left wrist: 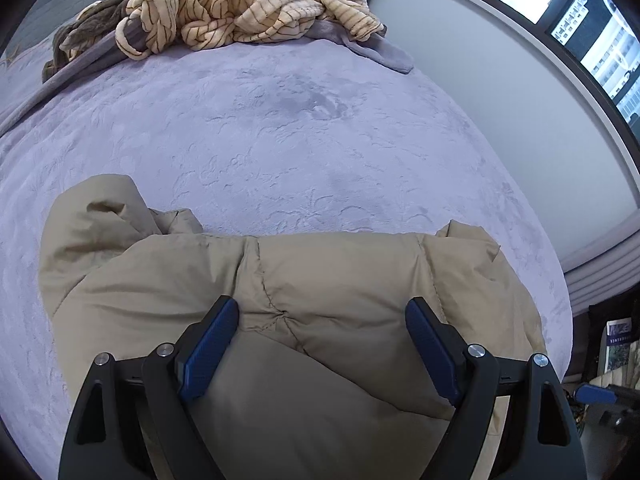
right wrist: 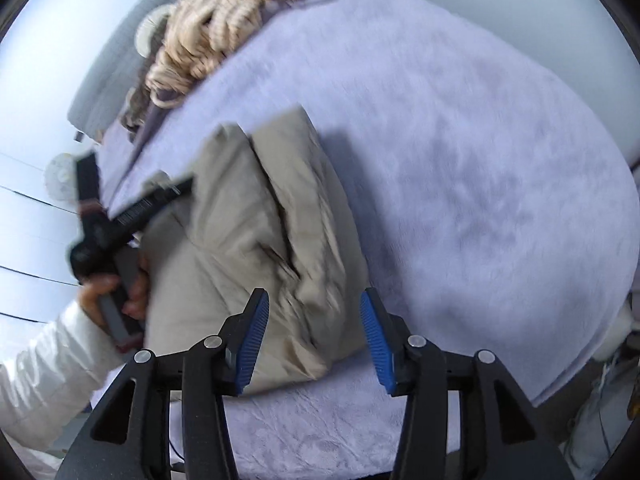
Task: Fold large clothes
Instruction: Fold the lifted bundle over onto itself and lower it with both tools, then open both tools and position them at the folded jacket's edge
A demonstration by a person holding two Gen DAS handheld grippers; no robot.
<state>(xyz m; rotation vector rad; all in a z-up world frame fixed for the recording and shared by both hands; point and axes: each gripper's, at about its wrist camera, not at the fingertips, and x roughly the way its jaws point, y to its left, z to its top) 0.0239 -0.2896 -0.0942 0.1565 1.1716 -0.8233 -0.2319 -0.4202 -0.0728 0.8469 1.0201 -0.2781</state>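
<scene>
We see a beige padded jacket lying folded into a thick bundle on a bed covered with a lavender plush blanket, near the blanket's closer edge. In the left wrist view our left tool hangs over the jacket with its blue pads spread wide; the quilted fabric lies below and between them, but the pads do not press on it. In the right wrist view, which is blurred, our right tool stands with its pads apart as well, about half spread, over the jacket's near corner, where the beige cloth meets the blanket, and nothing is clamped between them. The same view shows the left tool from the side, held by a hand coming out of a white sleeve, at the far side of the bundle. At the head of the bed a crumpled cream striped cloth is heaped on a brown blanket, well apart from the jacket. A window runs beside the bed on the right.
</scene>
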